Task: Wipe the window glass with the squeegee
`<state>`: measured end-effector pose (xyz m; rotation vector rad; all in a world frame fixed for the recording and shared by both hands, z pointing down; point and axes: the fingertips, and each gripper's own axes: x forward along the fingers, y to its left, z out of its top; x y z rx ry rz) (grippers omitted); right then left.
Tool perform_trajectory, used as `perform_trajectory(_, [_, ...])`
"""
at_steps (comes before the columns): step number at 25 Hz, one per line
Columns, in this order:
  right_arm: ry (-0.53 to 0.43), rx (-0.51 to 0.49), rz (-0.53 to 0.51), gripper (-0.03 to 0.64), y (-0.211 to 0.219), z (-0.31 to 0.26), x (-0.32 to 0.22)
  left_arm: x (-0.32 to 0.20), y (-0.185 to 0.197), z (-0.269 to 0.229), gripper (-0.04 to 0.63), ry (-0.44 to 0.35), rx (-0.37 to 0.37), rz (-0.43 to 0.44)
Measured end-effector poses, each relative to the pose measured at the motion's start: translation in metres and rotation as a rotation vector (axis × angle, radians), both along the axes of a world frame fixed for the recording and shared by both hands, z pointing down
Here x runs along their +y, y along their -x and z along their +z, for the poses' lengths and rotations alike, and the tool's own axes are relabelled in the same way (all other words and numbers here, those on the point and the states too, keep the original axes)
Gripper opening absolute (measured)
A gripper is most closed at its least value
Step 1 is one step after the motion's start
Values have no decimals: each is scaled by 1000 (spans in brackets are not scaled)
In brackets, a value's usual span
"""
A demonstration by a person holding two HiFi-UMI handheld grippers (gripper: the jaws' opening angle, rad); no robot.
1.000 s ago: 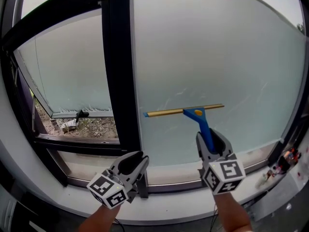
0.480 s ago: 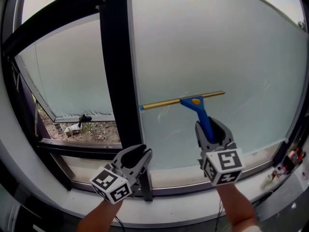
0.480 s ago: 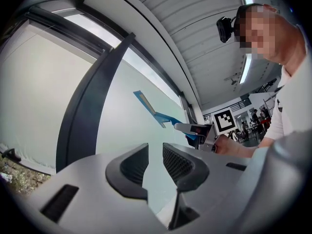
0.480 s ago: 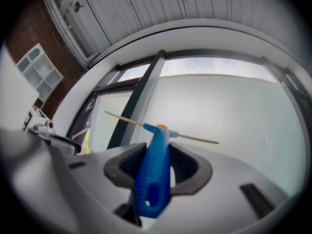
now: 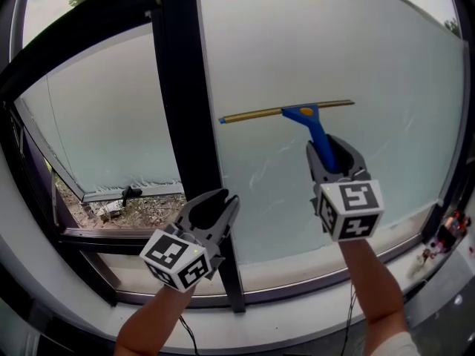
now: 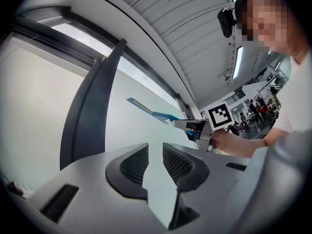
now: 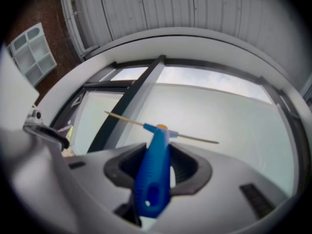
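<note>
A squeegee with a blue handle and a brass blade bar lies flat against the large frosted window pane, blade level, about mid-height. My right gripper is shut on the blue handle; the blade bar crosses the glass just ahead of the jaws. My left gripper hangs lower left, in front of the black mullion, with a narrow gap between its jaws and nothing in them. From the left gripper view the squeegee and right gripper show off to the right.
A black vertical mullion separates the big pane from a tilted-open sash on the left, with gravel and debris outside below it. A white sill runs beneath. Small objects sit at the sill's right end.
My right gripper has carried the squeegee upward along the glass, the blade staying level. The left gripper rose slightly and stayed empty.
</note>
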<state>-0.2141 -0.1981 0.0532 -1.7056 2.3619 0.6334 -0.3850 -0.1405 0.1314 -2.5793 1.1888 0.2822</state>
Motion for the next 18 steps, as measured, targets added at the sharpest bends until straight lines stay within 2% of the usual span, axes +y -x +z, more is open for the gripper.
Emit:
perform_trajectory(4, [-35,15,47,161,-6,-37,-22,-19,-13,-28,114,-50,-33,-30])
perform_trajectory(10, [-90,38,60,161,-11,-95,-57,-47,-43,-68,114,-118,-74,-90])
perform_trajectory(18, [-144,81,80,161,-11,-170,-100,-91,-55,-108,114,-139,-77,-196])
